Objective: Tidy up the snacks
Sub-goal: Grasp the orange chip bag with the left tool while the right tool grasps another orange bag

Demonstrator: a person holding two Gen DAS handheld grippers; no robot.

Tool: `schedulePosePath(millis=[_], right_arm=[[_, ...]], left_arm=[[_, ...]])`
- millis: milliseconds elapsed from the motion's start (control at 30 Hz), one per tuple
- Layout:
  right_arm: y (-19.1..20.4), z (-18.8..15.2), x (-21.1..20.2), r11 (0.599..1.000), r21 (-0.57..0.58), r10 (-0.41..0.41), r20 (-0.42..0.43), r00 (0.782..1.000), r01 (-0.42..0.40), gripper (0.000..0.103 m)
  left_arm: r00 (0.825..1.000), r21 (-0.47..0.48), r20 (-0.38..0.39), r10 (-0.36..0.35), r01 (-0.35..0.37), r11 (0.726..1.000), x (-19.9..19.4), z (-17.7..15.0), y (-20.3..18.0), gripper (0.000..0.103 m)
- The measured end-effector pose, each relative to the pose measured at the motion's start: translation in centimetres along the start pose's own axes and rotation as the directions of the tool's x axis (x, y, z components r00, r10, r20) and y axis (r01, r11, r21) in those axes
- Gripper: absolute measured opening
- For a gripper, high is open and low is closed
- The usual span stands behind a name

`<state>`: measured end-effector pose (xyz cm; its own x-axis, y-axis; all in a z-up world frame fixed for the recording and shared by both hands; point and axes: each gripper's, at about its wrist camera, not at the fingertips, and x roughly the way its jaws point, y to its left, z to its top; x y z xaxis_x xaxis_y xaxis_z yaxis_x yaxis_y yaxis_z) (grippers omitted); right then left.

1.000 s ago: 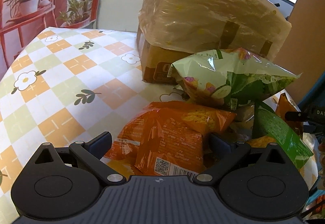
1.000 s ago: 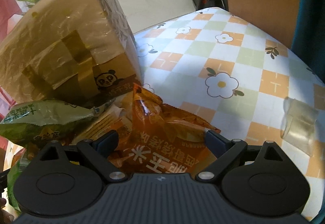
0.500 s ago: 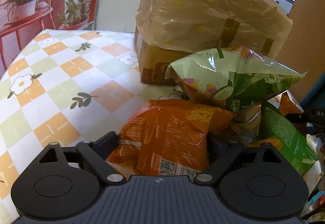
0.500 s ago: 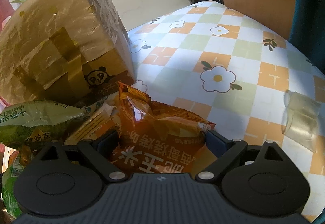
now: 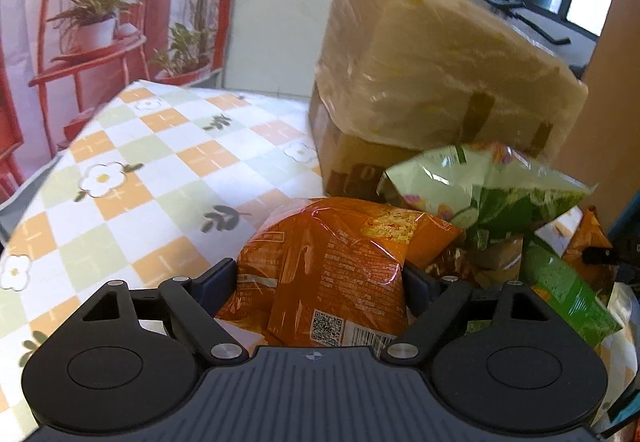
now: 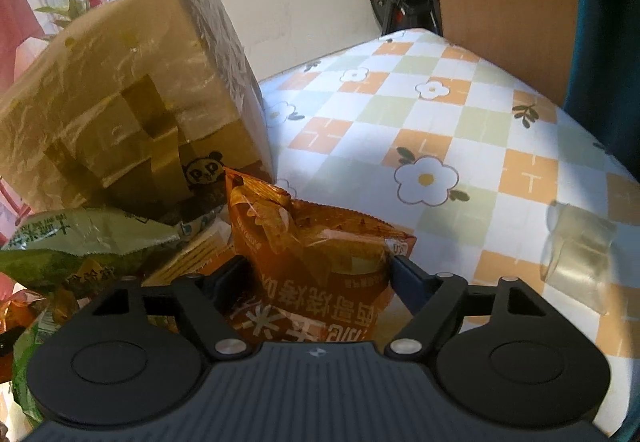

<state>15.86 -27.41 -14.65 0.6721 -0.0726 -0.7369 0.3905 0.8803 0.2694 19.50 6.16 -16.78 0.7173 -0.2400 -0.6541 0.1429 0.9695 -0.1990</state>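
An orange snack bag (image 5: 340, 254) with a QR code and barcode sits between the fingers of my left gripper (image 5: 320, 278). The jaws are closing and both pads touch the bag's sides. In the right wrist view my right gripper (image 6: 318, 274) is closing on another orange bag (image 6: 320, 242) with white lettering. That bag is crumpled and pinched narrow between the pads. A green chip bag (image 5: 480, 189) leans on the pile between the two orange bags, and it shows again as the green chip bag (image 6: 80, 246) at the left of the right wrist view.
A tall cardboard box wrapped in plastic film (image 5: 432, 73) stands right behind the snacks, seen as the box (image 6: 120, 93) from the right. The checked flower tablecloth (image 5: 140, 169) spreads left. A clear tape roll (image 6: 576, 250) lies on the cloth (image 6: 440, 121) at right. Another green pack (image 5: 568, 290) lies far right.
Both pairs of jaws have narrowed onto their orange bags. The right bag is now squeezed and creased. The left view has pulled up and back, the bag staying between the fingers.
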Motion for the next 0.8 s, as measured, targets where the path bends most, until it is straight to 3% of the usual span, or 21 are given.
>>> schedulePosePath(millis=[267, 800], right_arm=[[0.0, 0.6, -2.2, 1.000, -0.013, -0.005, 0.054, 0.999, 0.005, 0.078], [3.0, 2.9, -7.0, 0.992, -0.116, 0.063, 0.189, 0.980, -0.042, 0.077]], left_arm=[[0.996, -0.030, 0.092, 0.023, -0.021, 0.999, -3.3, 1.6, 0.3, 0.087], [0.978, -0.001, 0.207, -0.036, 0.037, 0.999, -6.6, 4.0, -1.2, 0.087]])
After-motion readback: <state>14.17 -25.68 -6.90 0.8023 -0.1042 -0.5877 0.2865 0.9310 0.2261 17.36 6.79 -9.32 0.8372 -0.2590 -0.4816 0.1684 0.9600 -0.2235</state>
